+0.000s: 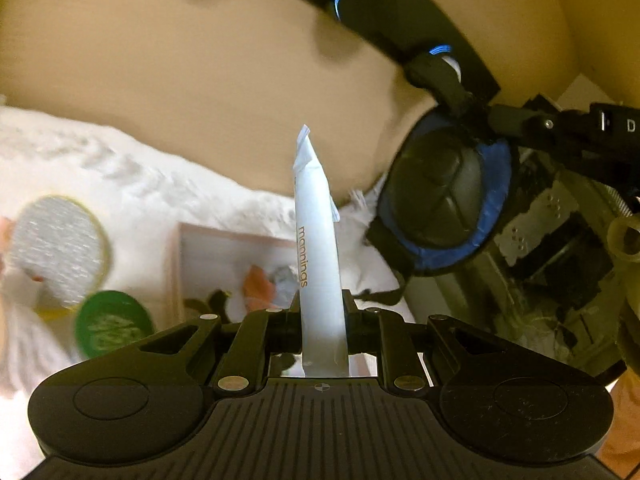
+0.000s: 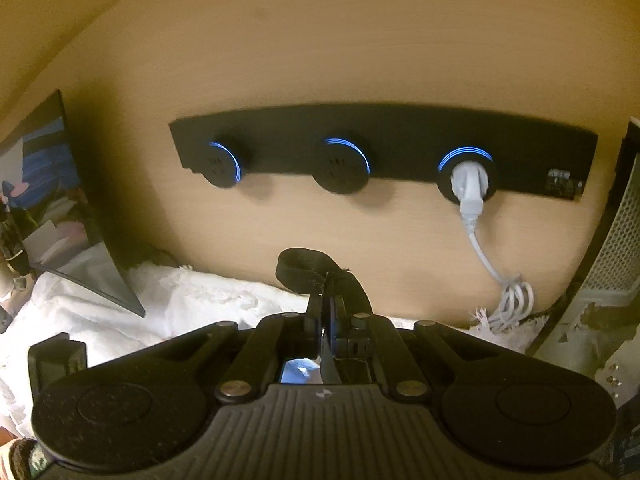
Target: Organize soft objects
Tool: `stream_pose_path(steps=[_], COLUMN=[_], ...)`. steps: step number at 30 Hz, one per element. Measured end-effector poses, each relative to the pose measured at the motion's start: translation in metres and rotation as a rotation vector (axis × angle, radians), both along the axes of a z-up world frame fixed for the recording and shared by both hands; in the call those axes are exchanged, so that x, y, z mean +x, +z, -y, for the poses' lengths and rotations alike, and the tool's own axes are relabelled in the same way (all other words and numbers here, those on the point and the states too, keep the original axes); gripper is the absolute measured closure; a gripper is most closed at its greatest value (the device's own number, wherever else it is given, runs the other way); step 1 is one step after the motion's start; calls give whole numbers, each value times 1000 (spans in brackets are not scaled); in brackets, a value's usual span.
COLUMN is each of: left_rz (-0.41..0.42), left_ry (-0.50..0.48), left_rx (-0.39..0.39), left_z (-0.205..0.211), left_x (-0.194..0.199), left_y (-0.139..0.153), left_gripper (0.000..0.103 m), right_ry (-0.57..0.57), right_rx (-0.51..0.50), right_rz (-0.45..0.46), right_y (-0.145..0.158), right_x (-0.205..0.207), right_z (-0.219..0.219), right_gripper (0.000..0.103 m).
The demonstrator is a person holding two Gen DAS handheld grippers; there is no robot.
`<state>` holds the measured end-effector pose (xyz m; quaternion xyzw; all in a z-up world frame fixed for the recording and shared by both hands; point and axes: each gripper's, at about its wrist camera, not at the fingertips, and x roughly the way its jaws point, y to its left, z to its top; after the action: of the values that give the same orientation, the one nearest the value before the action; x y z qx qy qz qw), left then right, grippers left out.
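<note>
My left gripper [image 1: 322,300] is shut on a white "mannings" packet [image 1: 316,232], which stands upright between the fingers, above a white fluffy cloth [image 1: 132,184]. To its right hangs a black eye mask with a blue rim [image 1: 444,204], its strap running up to my other gripper at the right edge. My right gripper [image 2: 328,300] is shut on the black strap [image 2: 308,268] of that mask, held above the white cloth [image 2: 192,300] and facing the wooden wall.
A pink-rimmed box [image 1: 224,264] with small items sits on the cloth beside a round white pad [image 1: 60,248] and a green round lid [image 1: 114,326]. A black socket strip [image 2: 384,152] with a white plug [image 2: 470,188] is on the wall. A dark screen [image 2: 60,208] leans at left.
</note>
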<state>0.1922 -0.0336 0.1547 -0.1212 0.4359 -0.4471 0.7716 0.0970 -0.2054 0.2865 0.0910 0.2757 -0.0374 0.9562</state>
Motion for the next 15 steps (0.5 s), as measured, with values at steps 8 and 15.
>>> stream_pose_path(steps=[8,15], left_rz=[-60,65], left_ry=[25,105], left_rx=[111,60], left_z=[26,-23], left_x=[35,34], left_y=[-63,-37], left_gripper=[80,80], right_ry=[-13,-11], right_rx=[67,107], right_rz=[-156,-201], right_y=[-64,-102], right_x=[46,52], right_z=[8,9], right_gripper=[98,89])
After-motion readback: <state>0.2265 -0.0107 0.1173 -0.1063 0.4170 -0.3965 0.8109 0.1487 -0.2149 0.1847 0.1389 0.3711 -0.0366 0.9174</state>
